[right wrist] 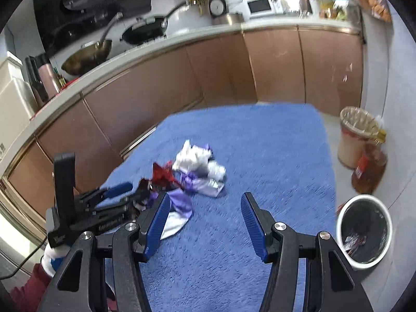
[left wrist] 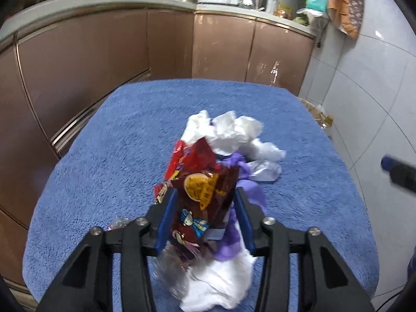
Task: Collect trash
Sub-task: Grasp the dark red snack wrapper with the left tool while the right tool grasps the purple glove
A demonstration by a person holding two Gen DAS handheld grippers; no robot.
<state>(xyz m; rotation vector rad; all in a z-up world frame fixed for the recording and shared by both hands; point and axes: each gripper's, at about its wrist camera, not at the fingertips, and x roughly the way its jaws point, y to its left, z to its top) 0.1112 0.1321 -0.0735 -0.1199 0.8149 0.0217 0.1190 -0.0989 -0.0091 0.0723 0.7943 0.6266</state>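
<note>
A blue towel [right wrist: 260, 156] covers the table, cabinets [right wrist: 156, 83] behind it. On the floor at 3 o'clock of the towel stands a white bin [right wrist: 364, 234] with scraps inside, a lined basket [right wrist: 356, 135] beyond it at 1 o'clock. The trash pile [left wrist: 234, 135] of white tissues, purple plastic and wrappers lies mid-towel. The left gripper [left wrist: 205, 197] is clamped on a red snack wrapper [left wrist: 205, 189] at the pile's 6 o'clock edge. The right gripper [right wrist: 205, 202] hovers over bare towel at the pile's 5 o'clock, jaws apart, nothing between them
</note>
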